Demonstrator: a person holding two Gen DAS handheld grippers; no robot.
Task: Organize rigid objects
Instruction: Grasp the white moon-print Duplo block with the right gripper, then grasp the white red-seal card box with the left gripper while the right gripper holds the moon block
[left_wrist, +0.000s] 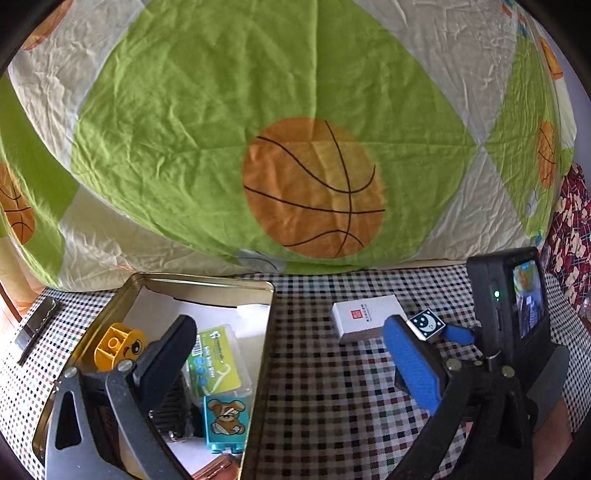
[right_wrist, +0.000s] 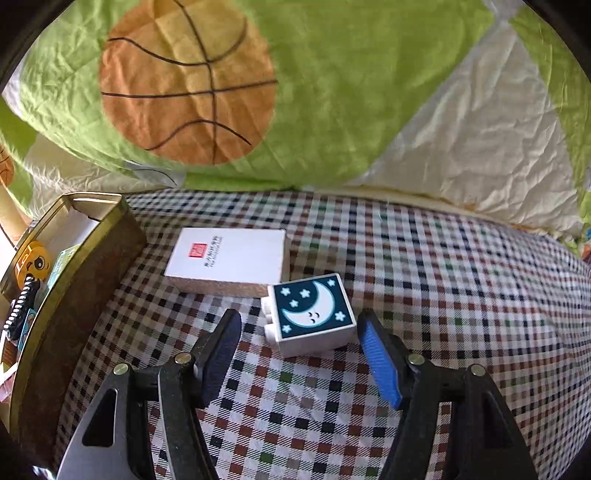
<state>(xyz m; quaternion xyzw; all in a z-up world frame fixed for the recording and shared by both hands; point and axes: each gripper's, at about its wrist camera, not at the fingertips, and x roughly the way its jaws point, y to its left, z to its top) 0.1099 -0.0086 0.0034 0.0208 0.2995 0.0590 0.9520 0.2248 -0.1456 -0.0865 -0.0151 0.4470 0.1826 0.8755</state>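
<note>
A white toy block with a moon picture (right_wrist: 314, 314) lies on the chequered cloth (right_wrist: 424, 295). My right gripper (right_wrist: 298, 317) is open around it, a fingertip on each side and a gap at the left pad. Just behind the block lies a flat white box (right_wrist: 225, 258). In the left wrist view my left gripper (left_wrist: 290, 321) stands wide open and empty. Its black finger hangs over the open gold tin (left_wrist: 199, 280), and its blue finger sits in front of the moon block (left_wrist: 424, 323). The tin holds a yellow face block (left_wrist: 118, 345), a green floss case (left_wrist: 218, 358) and a teal bear block (left_wrist: 225, 421).
A bulky green and cream quilt with basketball prints (left_wrist: 314, 184) walls off the far side of the cloth. A thin metal piece (left_wrist: 37, 325) lies left of the tin. The right gripper's body with its small screen (left_wrist: 517, 306) stands close on the right.
</note>
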